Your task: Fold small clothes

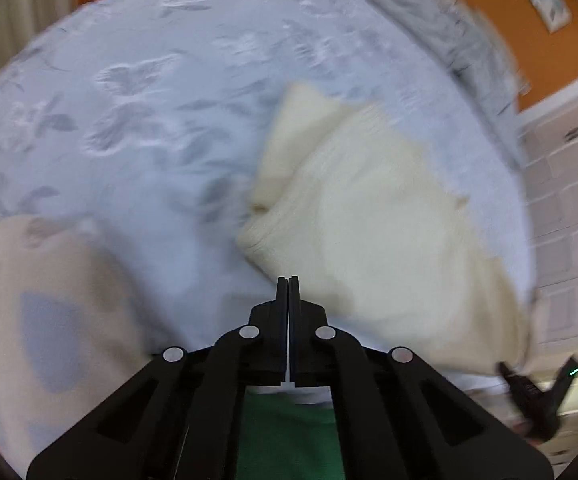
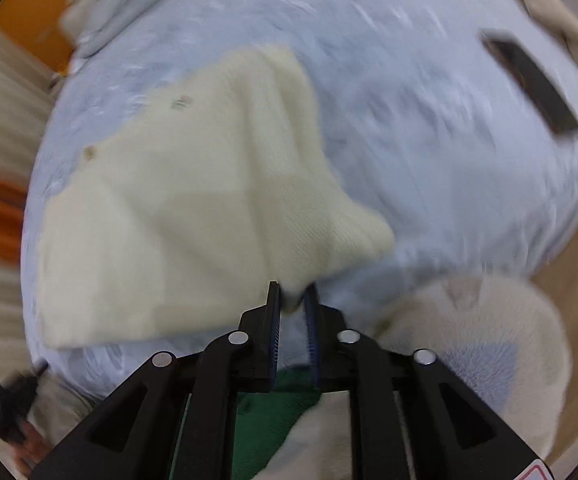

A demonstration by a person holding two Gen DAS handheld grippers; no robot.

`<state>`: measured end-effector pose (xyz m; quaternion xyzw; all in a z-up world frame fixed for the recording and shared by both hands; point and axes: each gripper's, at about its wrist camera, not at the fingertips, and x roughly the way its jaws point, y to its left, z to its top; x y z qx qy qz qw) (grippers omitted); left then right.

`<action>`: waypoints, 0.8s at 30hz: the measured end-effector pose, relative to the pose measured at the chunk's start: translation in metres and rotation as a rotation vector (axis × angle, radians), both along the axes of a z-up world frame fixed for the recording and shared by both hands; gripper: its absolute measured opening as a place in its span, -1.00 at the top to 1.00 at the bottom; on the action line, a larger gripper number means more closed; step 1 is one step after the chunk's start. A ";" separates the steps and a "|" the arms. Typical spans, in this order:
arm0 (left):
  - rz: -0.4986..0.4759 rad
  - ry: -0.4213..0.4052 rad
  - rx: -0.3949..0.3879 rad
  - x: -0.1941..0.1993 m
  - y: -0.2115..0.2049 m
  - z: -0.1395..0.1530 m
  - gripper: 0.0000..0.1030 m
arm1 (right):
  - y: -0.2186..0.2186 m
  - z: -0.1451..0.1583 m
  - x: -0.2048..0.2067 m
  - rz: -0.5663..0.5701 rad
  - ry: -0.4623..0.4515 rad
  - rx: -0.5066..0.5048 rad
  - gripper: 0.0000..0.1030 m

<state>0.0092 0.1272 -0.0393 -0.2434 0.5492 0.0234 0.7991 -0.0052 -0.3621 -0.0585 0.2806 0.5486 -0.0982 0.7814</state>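
Lying across the bed (image 1: 137, 92), whose pale blue floral cover is filling most of both views, is a cream knit (image 2: 193, 200), the garment now being folded. It is spreading out near the bed's edge in an irregular shape, with at least one layer already lapping over another, as the fainter panel lines in the right wrist view are suggesting; no tidy rectangle is showing yet, so the fold is judged to be at an early to middle stage. A second garment, beige with a blue patch (image 1: 49, 320), is sitting at the near edge, apart from the knit and apparently still waiting its turn. A dark flat object (image 2: 533, 88) is resting farther out on the cover, too blurred to identify.

The right hand-held gripper (image 2: 293, 300) is pinching a corner of the knit between its narrowly parted jaws, the cloth bunching between the pads. The left hand-held gripper (image 1: 288, 292) is standing fully closed with nothing visibly between its jaws, its tips just beside the knit's near edge. Remaining work, as judged: carrying this corner over, flattening, and then folding the beige piece.
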 end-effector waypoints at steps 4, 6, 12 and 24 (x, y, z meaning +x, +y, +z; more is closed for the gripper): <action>0.087 0.031 -0.105 -0.006 0.017 -0.011 0.94 | -0.010 0.048 -0.004 -0.078 -0.134 -0.264 -0.33; 0.080 -0.079 -0.031 -0.005 0.016 0.016 0.19 | -0.015 0.064 0.010 -0.056 -0.190 -0.317 -0.36; -0.033 -0.222 0.121 0.066 -0.015 0.054 -0.64 | -0.005 0.051 0.097 0.096 -0.195 -0.220 -0.36; -0.188 0.004 0.158 0.170 -0.052 -0.034 0.80 | 0.027 0.039 0.128 0.242 -0.267 -0.229 0.85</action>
